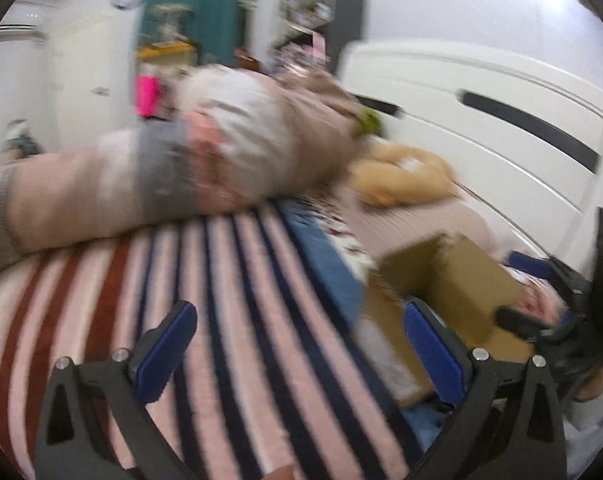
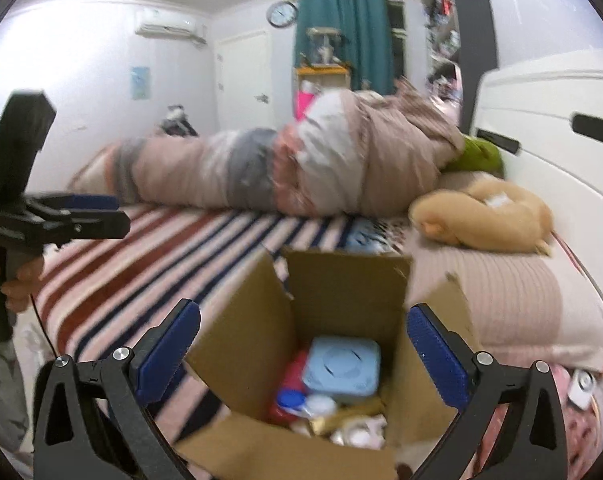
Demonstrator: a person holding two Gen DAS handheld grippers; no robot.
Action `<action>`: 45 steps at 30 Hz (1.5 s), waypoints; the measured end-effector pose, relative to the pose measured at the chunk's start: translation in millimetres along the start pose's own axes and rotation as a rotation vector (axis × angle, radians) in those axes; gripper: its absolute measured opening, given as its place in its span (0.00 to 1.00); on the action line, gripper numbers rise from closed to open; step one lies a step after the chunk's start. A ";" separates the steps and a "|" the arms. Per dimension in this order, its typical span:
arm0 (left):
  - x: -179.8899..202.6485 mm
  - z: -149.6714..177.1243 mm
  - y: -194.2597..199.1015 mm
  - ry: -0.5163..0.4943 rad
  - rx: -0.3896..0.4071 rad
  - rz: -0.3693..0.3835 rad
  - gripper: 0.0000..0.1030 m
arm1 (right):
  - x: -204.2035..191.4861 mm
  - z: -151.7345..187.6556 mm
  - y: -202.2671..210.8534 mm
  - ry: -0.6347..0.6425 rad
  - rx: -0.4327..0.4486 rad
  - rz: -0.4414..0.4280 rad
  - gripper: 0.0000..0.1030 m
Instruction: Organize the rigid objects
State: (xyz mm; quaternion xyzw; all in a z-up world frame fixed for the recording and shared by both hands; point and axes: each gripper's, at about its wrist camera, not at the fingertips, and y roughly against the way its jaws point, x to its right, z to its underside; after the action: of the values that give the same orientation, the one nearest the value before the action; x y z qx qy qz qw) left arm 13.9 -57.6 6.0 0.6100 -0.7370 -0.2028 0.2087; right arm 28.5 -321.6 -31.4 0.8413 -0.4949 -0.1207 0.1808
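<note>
**Right wrist view: box already part filled, both grippers empty**

Several items lie in the open cardboard box [image 2: 341, 320] on the striped bedspread [image 2: 141, 264]: a pale blue square case [image 2: 342, 365] and small containers beside it. Nothing loose to sort shows on the bed, so I judge the packing well along. The right gripper [image 2: 303, 356] hovers over the box, jaws wide, holding nothing. The left gripper [image 1: 301, 354], far left over the stripes, is likewise spread and empty.
</note>
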 end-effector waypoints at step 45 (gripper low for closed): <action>-16.2 31.0 11.1 0.096 0.109 -0.190 0.99 | -28.7 -5.7 -6.0 0.019 0.027 -0.145 1.00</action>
State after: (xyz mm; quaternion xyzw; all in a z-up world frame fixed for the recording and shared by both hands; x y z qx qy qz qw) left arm -9.7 -38.4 -14.5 0.6964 -0.6752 -0.1519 0.1901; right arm 21.6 -292.7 -28.1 0.8784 -0.4326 -0.1189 0.1648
